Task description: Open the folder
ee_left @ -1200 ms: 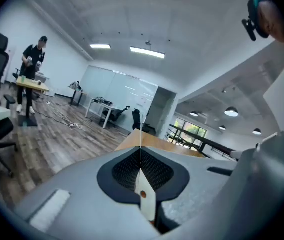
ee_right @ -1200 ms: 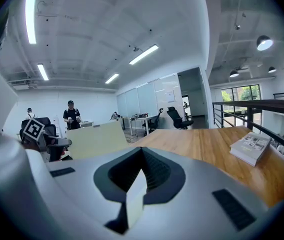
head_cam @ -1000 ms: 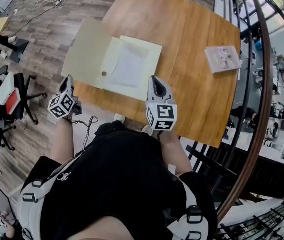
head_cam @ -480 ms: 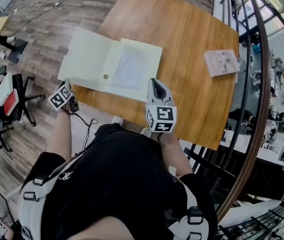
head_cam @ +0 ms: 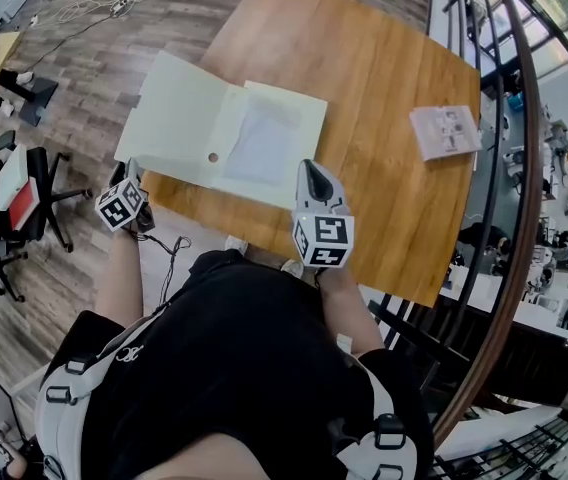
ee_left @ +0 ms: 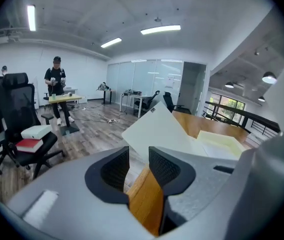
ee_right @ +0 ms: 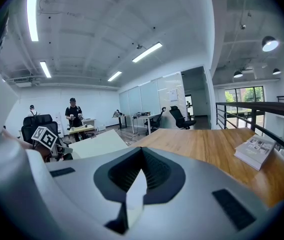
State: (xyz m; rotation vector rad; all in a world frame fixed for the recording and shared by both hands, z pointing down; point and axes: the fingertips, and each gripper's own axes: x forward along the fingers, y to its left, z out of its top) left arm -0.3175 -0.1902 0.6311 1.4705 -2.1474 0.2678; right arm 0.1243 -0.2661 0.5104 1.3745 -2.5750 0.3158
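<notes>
While you look down through the head view, the folder [head_cam: 234,133] lies open on the wooden table [head_cam: 384,78], its pale left flap [head_cam: 174,108] spread out past the table's left edge and its right half flat on the wood with a sheet of paper on it. Your right gripper [head_cam: 309,171] sits at the folder's near right corner, its tip touching that edge. Your left gripper [head_cam: 129,180] hangs off the table's near left corner, just beside the flap's near corner. A booklet [head_cam: 446,131] lies well apart from the folder, near the table's right edge, and an office chair [head_cam: 14,198] stands on the floor to your left. Through the left gripper view, your jaws stand a little apart with nothing clamped; the gap shows only the table's wooden edge, with the flap rising at a tilt beyond it. Farther back, a person [ee_left: 57,91] stands at a desk. Through the right gripper view, your jaws are pressed together on a thin pale edge of the folder that runs down between the pads. The flap shows off to the left there, and the booklet rests on the wood to the right.
</notes>
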